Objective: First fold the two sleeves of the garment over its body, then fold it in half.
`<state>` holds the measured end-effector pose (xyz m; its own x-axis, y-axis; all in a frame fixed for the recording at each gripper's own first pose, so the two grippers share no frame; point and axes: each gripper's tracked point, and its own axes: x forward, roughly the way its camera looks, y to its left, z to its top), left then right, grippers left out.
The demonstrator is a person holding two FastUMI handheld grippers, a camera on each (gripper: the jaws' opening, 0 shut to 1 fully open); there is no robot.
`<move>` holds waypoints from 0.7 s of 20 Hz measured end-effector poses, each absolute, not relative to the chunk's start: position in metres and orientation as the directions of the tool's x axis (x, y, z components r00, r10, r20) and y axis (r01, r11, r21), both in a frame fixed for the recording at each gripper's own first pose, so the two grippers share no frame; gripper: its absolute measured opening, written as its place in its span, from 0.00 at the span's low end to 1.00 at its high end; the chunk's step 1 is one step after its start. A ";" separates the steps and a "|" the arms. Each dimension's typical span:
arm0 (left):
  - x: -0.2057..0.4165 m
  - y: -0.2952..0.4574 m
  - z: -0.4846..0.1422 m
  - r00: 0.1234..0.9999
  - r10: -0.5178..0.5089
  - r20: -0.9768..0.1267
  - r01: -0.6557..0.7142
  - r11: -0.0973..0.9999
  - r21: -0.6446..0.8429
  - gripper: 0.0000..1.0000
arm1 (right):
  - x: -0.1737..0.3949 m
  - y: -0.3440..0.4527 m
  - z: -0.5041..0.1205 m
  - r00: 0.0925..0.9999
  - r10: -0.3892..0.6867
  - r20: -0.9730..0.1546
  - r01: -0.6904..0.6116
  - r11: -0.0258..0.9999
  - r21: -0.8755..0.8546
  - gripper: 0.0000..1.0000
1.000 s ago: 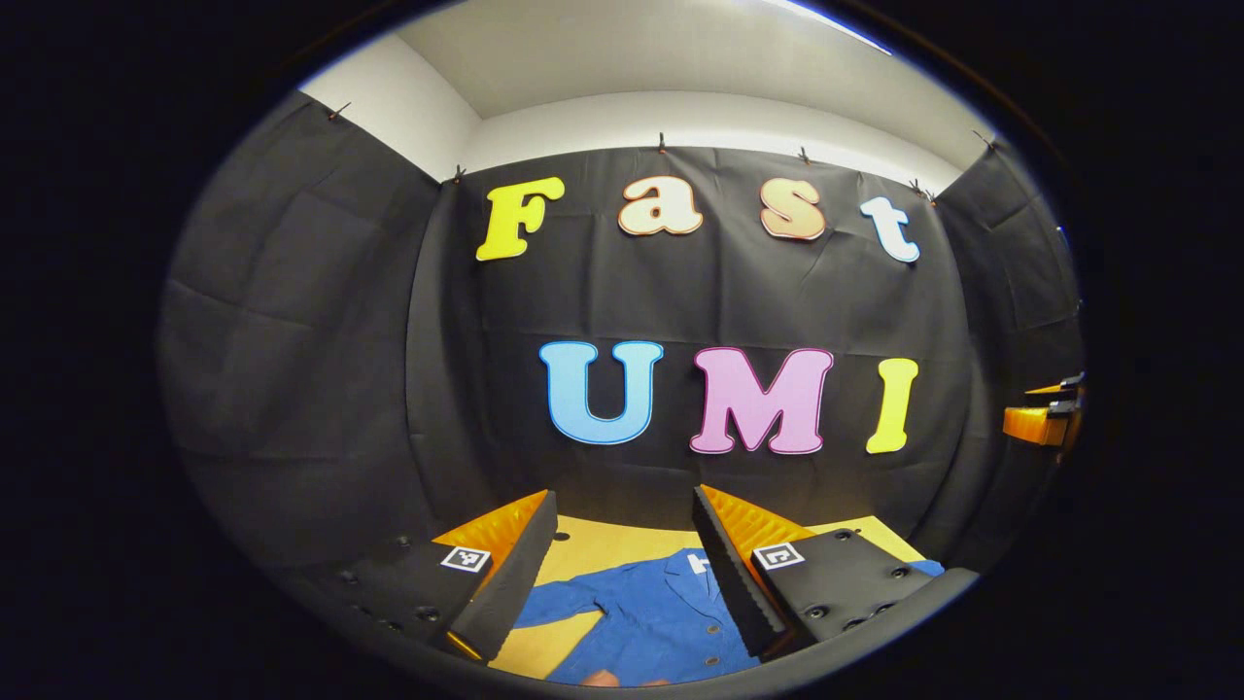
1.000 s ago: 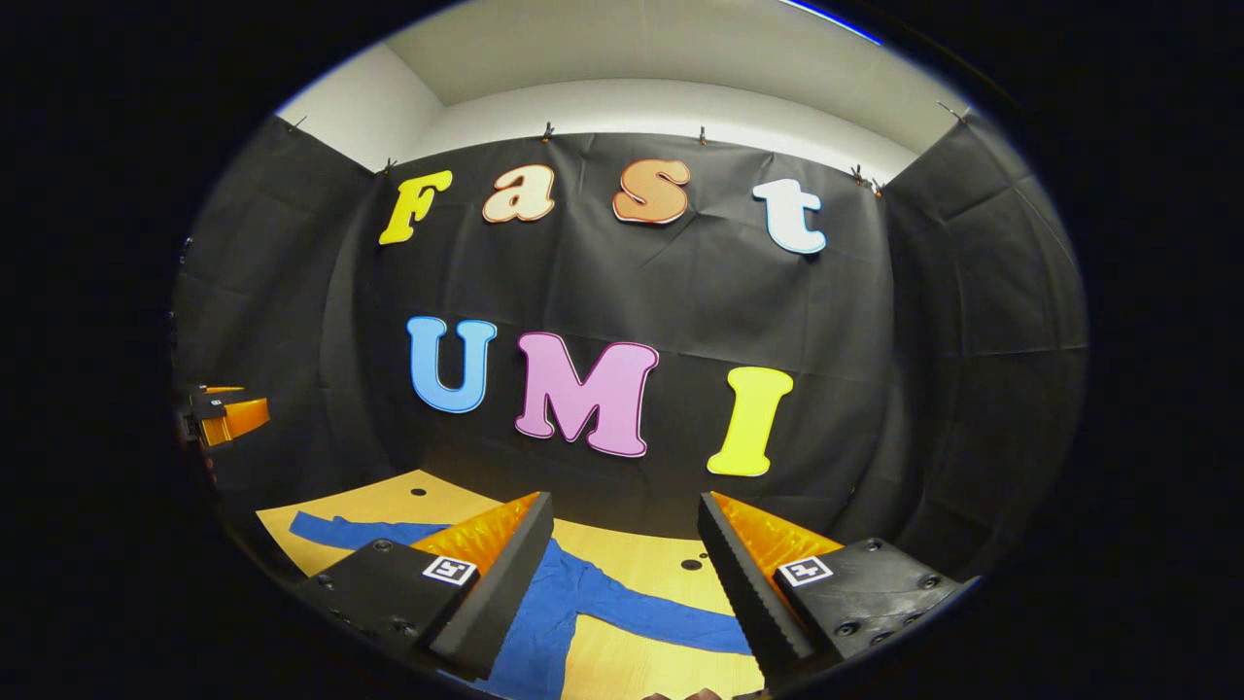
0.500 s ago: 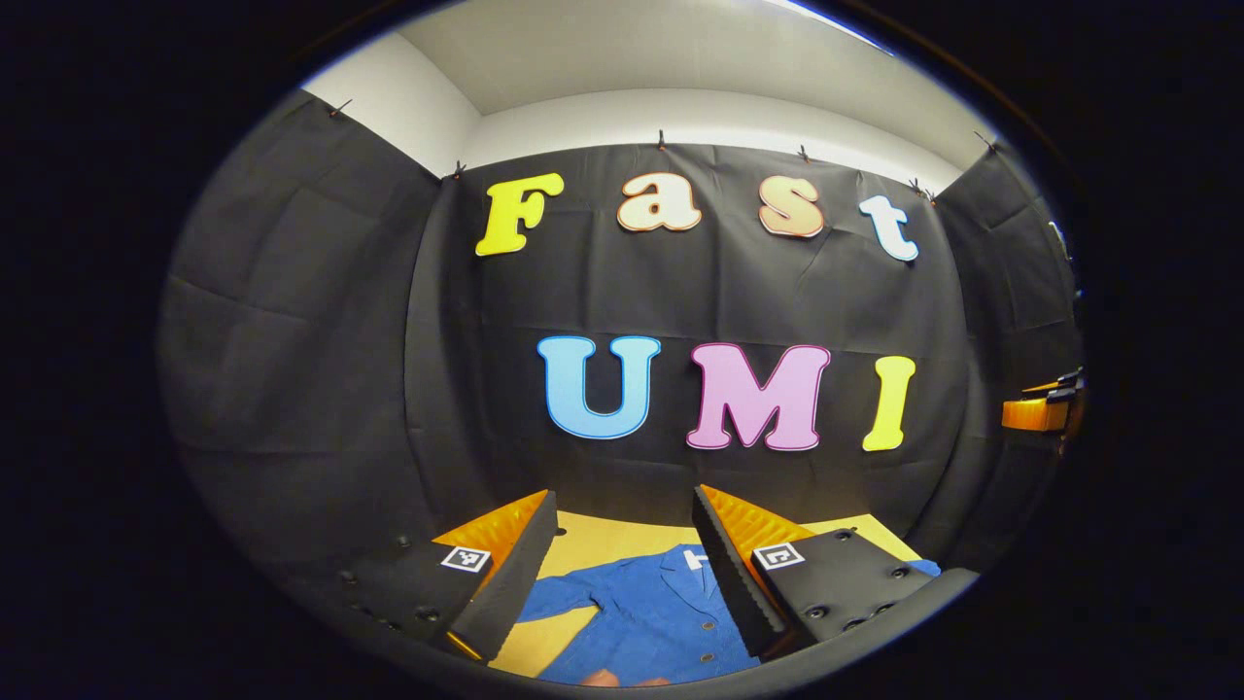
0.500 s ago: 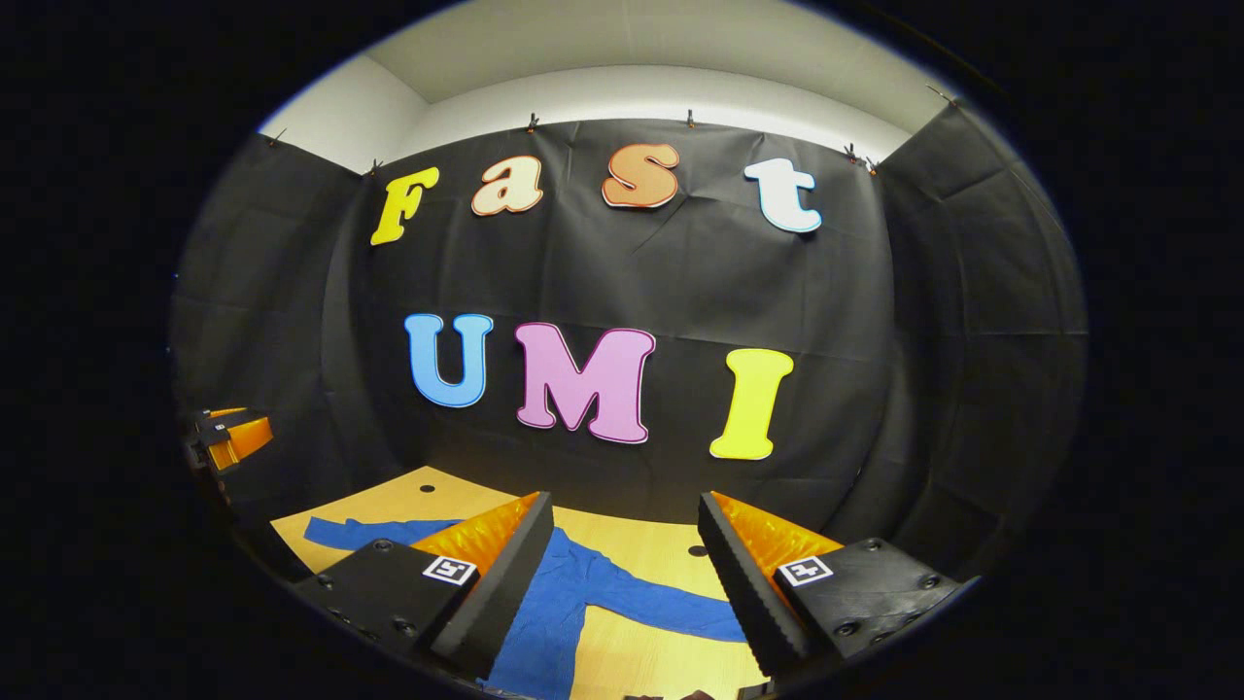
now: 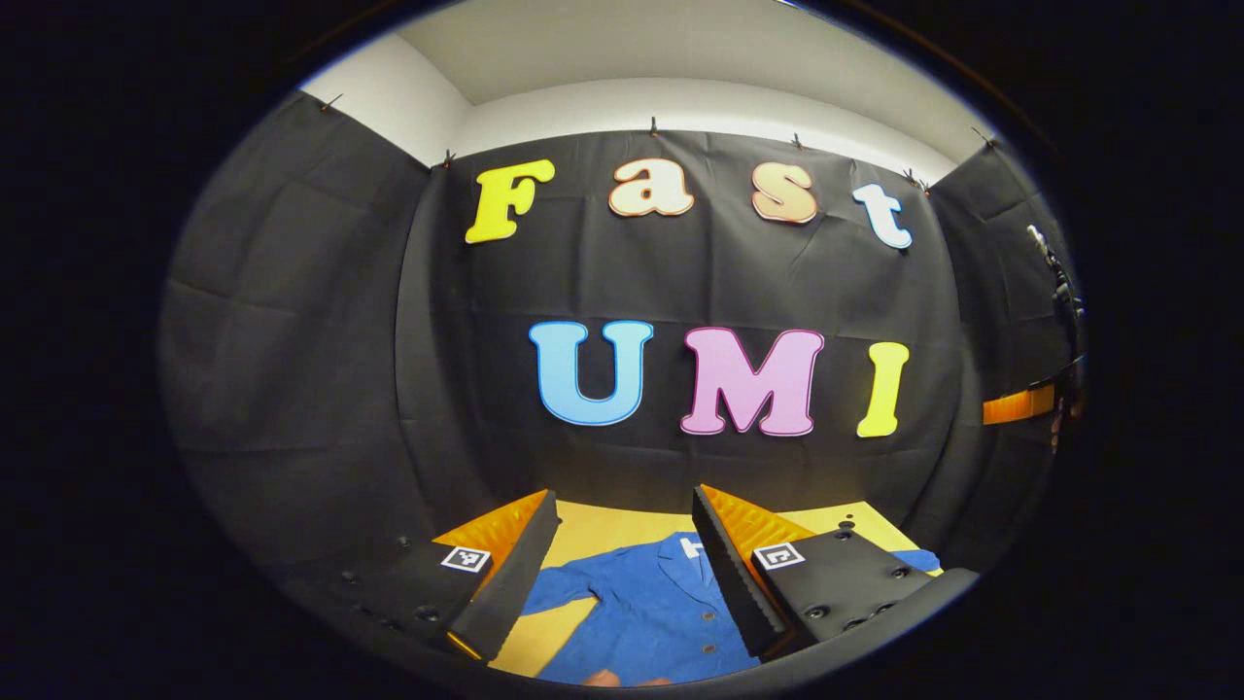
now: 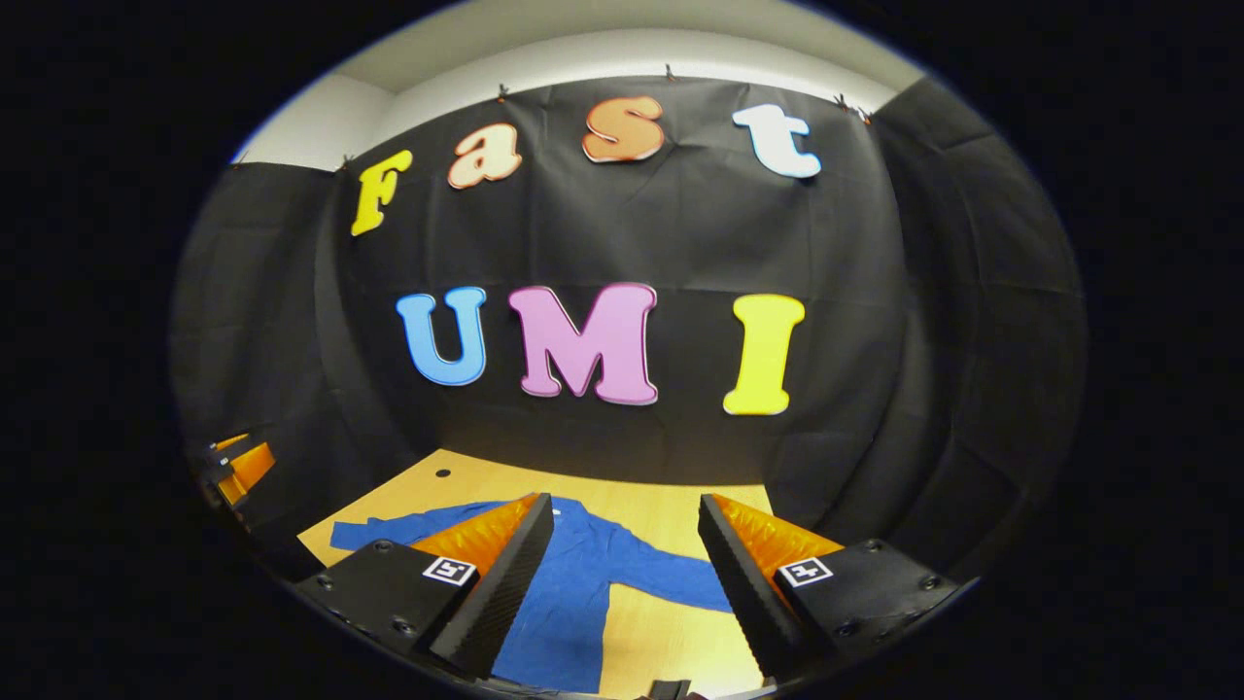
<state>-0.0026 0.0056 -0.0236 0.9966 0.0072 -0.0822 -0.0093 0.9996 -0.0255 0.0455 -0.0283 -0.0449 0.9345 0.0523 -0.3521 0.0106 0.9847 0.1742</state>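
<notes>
Right tongs (image 6: 622, 569) have tipped down over the last sec: in the right gripper view the wall cloth (image 6: 952, 321) sits higher and more of the table (image 6: 671, 506) shows than before. Left tongs (image 5: 622, 559) barely shift, just a slight dip. Both sets stand wide apart, nothing between them, well above the garment (image 6: 573, 593).

Garment is a blue jacket, flat on the table, body toward the near edge, both sleeves spread out to the sides, collar (image 5: 692, 546) toward the wall cloth. No fold made yet. Judgement: right side is lining up on the sleeve (image 6: 671, 574) nearest it, so sleeve fold no. 1 looks abt to start.

Table is light wood, w/ a small dark hole (image 6: 443, 473) beyond the garment's other sleeve. Room: black cloth on three sides, pale wall + ceiling above.
</notes>
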 end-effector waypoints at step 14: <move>0.043 0.023 -0.066 0.969 0.129 -0.209 -0.136 0.991 -0.018 0.81 | 0.121 -0.157 -0.312 0.338 0.056 -0.939 0.404 0.893 0.199 0.99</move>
<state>0.0429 0.0234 -0.0662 0.9694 0.1295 -0.2087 -0.1361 0.9905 -0.0177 0.1206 -0.1572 -0.3119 0.3384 0.0560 -0.9393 0.4036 0.8931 0.1986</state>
